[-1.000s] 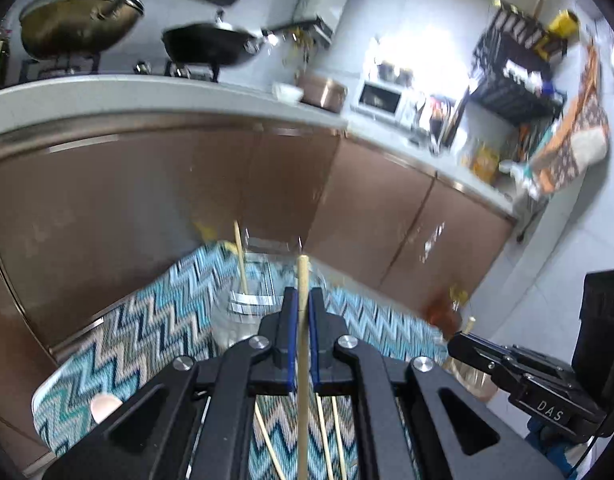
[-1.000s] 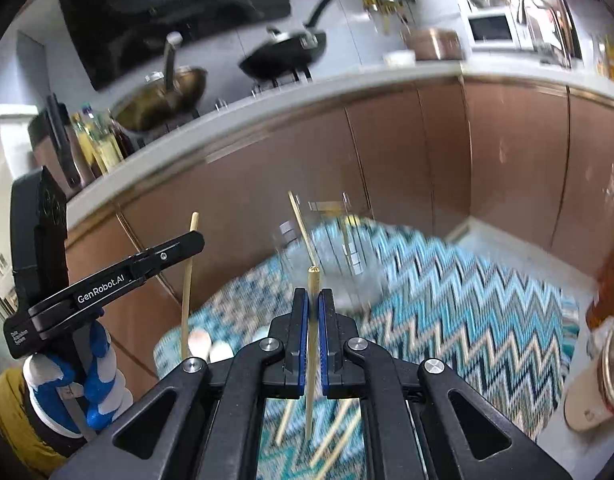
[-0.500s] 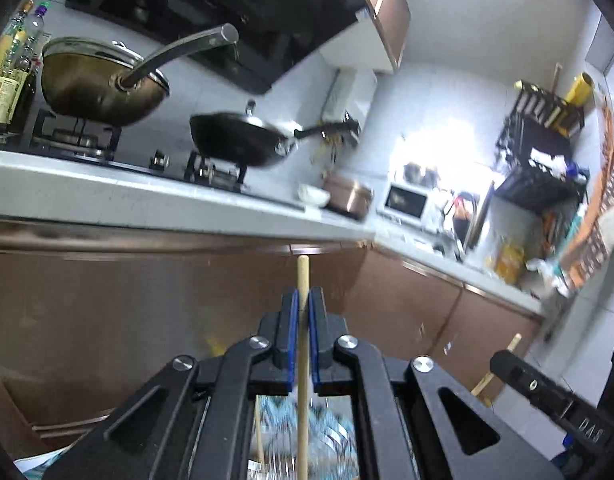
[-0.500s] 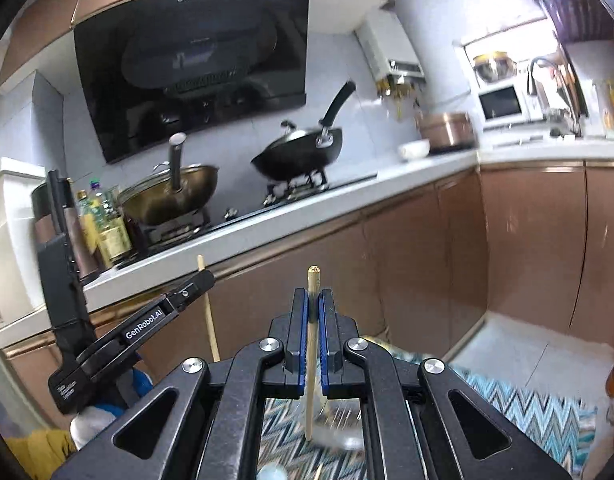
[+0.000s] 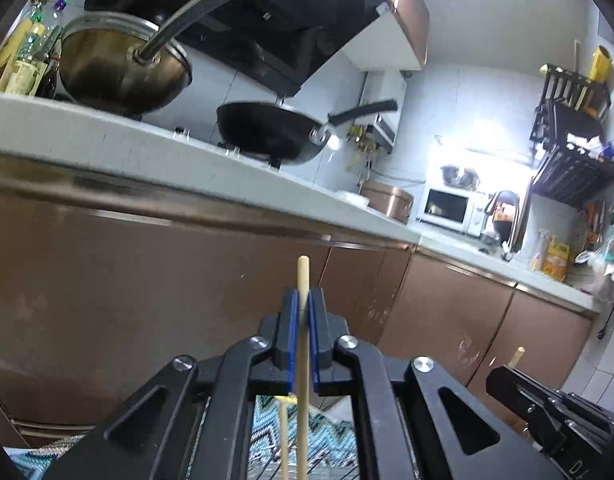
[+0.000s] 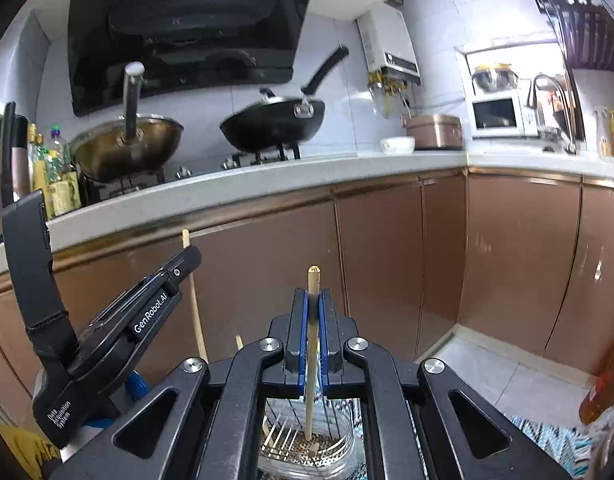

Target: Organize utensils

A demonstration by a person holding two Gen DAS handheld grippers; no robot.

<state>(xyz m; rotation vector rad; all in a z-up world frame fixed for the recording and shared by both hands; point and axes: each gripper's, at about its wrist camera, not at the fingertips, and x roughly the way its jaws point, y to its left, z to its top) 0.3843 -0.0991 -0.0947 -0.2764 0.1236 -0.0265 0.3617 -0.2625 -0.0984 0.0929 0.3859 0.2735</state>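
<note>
Both hand-held grippers are clamping one chopstick each. My left hand-held gripper (image 5: 303, 334) is pinching a wooden chopstick (image 5: 303, 364) upright between the blue pads; my right hand-held gripper (image 6: 313, 338) is doing the same with its own chopstick (image 6: 312, 344), the lower tip hanging inside the wire utensil basket (image 6: 307, 436) on the zigzag mat (image 6: 547, 440).

Risks I'm watching:
- Grip is thin, pads on a round stick, so either one could be pivoting or sliding if a tip knocks the basket rim.
- From the left wrist view I'm barely seeing the basket (only wires under the jaws), so I'm lowering half blind and could be missing the opening.
- The two sticks are close together; they could be crossing on the way in.
- More chopsticks (image 6: 279, 438) are already lying in the basket and could be blocking the tip.
</note>
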